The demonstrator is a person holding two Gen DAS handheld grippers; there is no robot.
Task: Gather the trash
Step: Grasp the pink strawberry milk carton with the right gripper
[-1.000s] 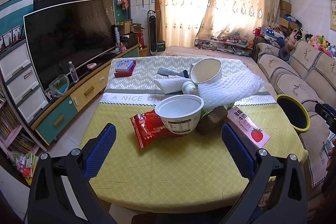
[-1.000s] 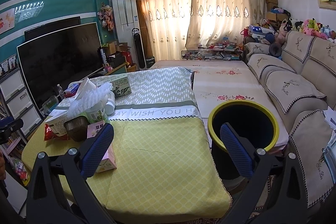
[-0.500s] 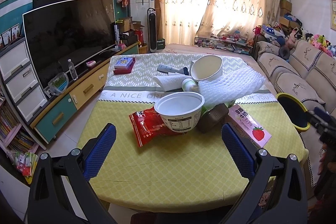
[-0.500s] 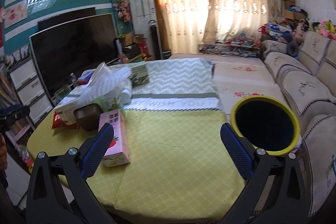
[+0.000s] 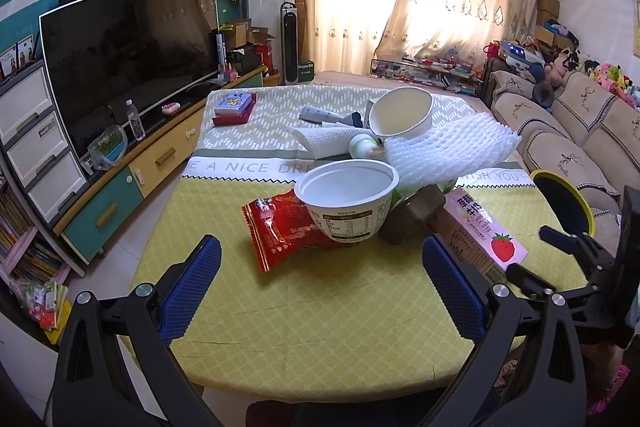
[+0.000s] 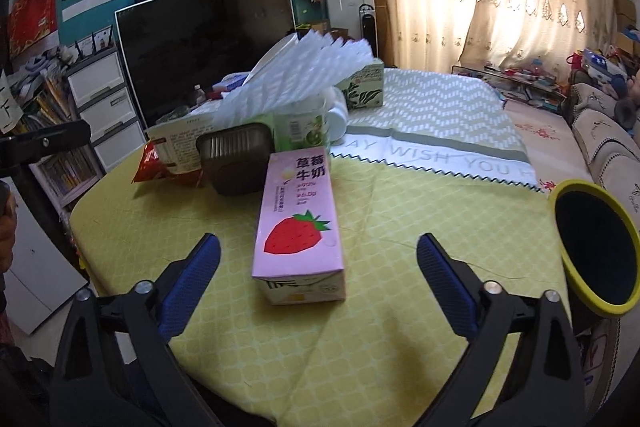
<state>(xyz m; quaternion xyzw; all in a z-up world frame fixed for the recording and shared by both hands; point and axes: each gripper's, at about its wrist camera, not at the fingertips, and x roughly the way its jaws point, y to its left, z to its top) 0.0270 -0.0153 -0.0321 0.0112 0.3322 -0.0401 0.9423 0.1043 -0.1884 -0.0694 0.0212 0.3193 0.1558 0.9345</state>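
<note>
Your right gripper (image 6: 318,281) hangs spread wide and holds nothing, with the pink strawberry milk carton (image 6: 298,223) lying flat on the yellow tablecloth (image 6: 420,227) just beyond and between its blue pads. Your left gripper (image 5: 320,279) is equally wide and empty, facing the red snack bag (image 5: 280,229) under the white paper bowl (image 5: 347,201). Behind them sit a brown tray (image 6: 234,157) and white foam netting (image 5: 448,147). The yellow-rimmed bin (image 6: 596,243) stands beside the table's right edge.

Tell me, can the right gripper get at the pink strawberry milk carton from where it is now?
Probably yes. The right gripper is open and the strawberry milk carton lies flat on the yellow tablecloth right ahead, its near end between the fingers. Nothing blocks the way; the brown tray sits behind it.
</note>
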